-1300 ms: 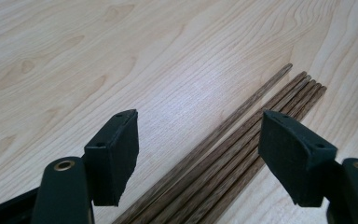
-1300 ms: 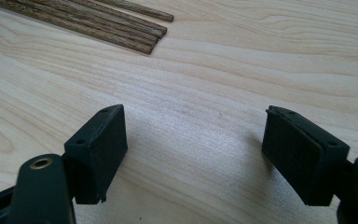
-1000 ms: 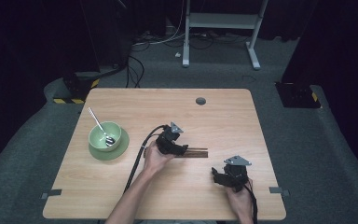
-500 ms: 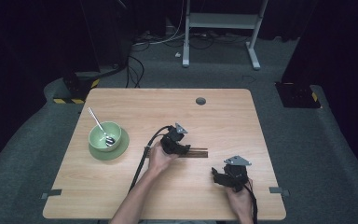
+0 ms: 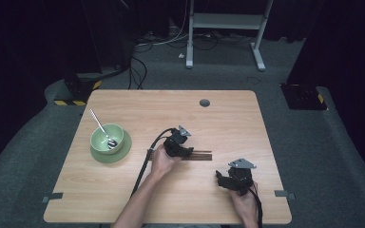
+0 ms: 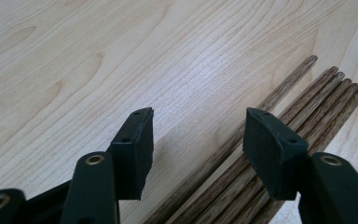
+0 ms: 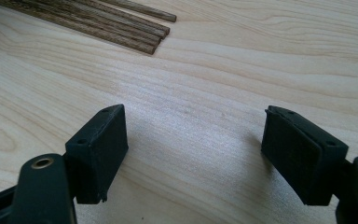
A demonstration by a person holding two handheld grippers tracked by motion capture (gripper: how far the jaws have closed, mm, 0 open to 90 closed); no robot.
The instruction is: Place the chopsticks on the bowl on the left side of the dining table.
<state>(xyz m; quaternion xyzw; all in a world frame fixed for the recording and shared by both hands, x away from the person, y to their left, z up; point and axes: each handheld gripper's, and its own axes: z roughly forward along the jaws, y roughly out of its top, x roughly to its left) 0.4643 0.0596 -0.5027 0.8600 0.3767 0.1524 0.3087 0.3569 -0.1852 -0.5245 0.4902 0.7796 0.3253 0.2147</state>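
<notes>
Several dark wooden sticks (image 5: pixel 200 155) lie side by side in a row near the middle of the table. My left gripper (image 5: pixel 184 151) hangs low over their left part, open, and in the left gripper view (image 6: pixel 196 137) one stick (image 6: pixel 242 135) lies a little apart from the others, running between the jaws. My right gripper (image 5: pixel 222 179) rests open near the table's front right, nothing between its jaws (image 7: pixel 193 149). The stick ends (image 7: pixel 140 30) lie ahead of it at the top of the right gripper view.
A green bowl (image 5: pixel 103 135) on a green saucer (image 5: pixel 123 151) stands at the table's left with a metal spoon (image 5: pixel 99 126) leaning in it. A dark round grommet (image 5: pixel 204 102) sits near the far edge. Cables trail from both grippers toward the front edge.
The left gripper has shifted slightly right along the sticks. The right gripper has stayed in place.
</notes>
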